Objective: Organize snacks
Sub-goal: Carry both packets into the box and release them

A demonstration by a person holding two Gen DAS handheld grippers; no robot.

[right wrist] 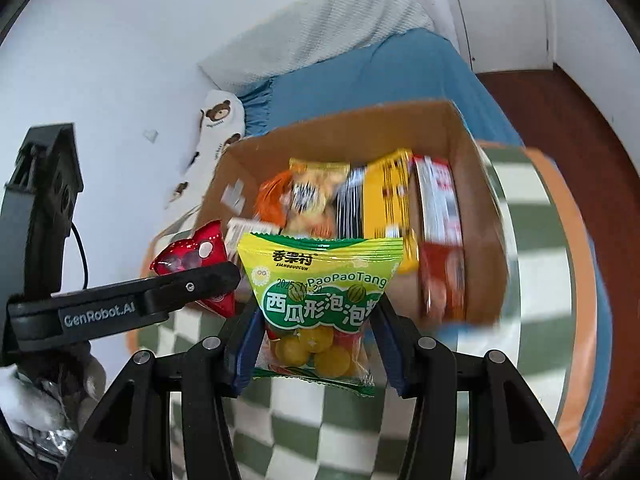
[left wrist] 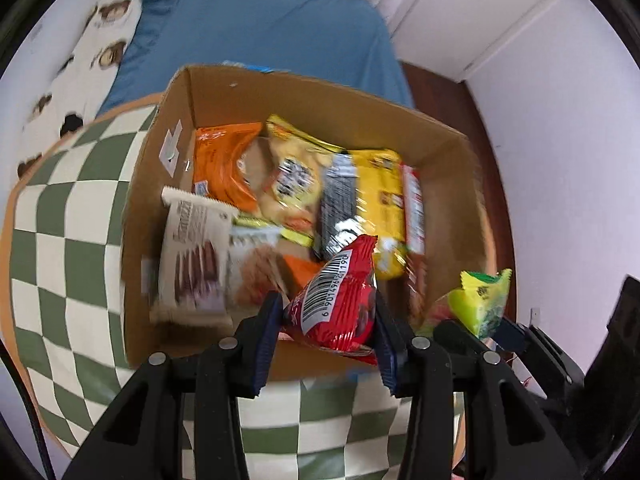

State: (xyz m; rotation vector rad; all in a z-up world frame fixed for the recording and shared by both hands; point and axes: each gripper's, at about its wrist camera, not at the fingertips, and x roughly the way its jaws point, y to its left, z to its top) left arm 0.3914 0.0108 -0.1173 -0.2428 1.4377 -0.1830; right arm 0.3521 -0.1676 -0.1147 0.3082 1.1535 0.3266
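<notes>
A cardboard box [left wrist: 304, 92] stands on a green-and-white checkered cloth and holds several snack packs: orange, yellow, red and a white biscuit pack [left wrist: 192, 256]. My left gripper [left wrist: 326, 312] is shut on a red snack packet [left wrist: 336, 300] at the box's near edge. My right gripper [right wrist: 320, 320] is shut on a green-and-yellow bubble gum bag [right wrist: 320, 300], held just before the box [right wrist: 476, 200]. In the left wrist view that bag [left wrist: 480, 300] shows at the right. In the right wrist view the red packet [right wrist: 200, 256] and the left gripper show at the left.
The checkered cloth [left wrist: 68, 248] covers a round table with an orange rim. Behind it is a bed with a blue sheet [left wrist: 260, 32] and a bear-print pillow [left wrist: 96, 52]. Dark wooden floor [right wrist: 560, 128] lies to the right, white walls around.
</notes>
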